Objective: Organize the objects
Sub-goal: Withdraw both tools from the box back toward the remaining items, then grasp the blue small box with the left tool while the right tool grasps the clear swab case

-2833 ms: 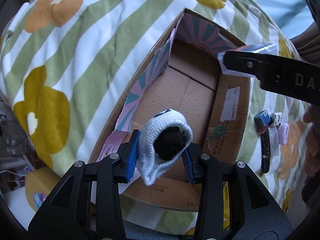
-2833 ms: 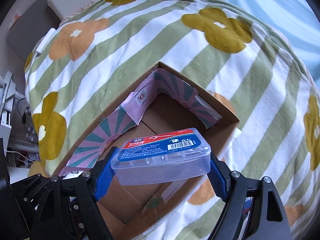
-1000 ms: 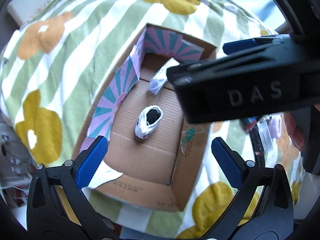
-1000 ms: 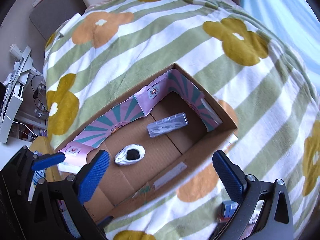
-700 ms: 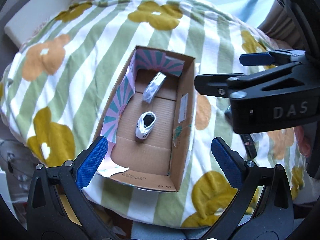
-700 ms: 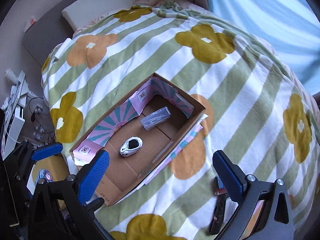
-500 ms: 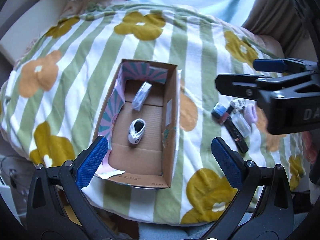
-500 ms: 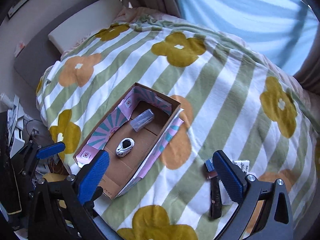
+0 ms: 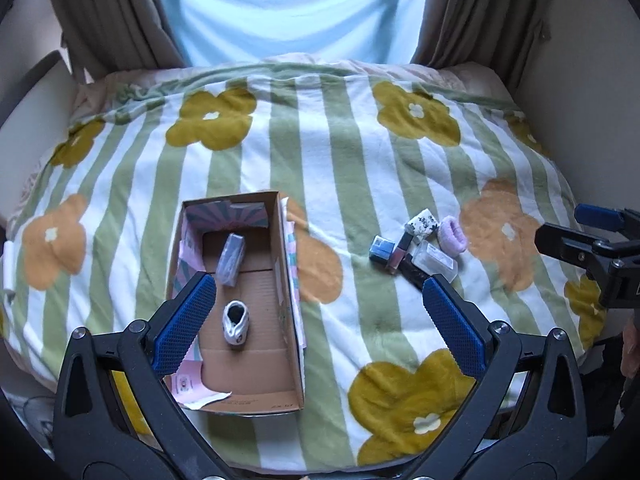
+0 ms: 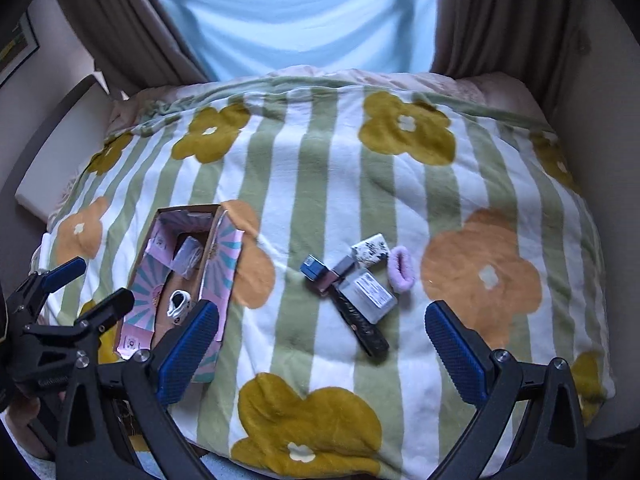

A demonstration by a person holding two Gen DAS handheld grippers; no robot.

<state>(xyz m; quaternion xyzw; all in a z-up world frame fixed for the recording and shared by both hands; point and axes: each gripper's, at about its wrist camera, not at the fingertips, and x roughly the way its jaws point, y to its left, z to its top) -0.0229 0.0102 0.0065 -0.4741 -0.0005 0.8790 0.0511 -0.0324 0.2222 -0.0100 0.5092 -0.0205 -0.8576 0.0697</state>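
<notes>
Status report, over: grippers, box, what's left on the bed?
Left gripper and right gripper open, empty. Rolled sock and clear case in cardboard box. Small pile on blanket, unobstructed.

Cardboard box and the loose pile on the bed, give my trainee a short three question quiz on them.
1. True or false: the rolled sock lies inside the cardboard box.
2. What lies farther into the box: A) clear plastic case B) a remote C) a purple scrunchie?
3. Fill in: the left gripper and right gripper are both ____.

Key: 1 true; 2 A; 3 open.
</notes>
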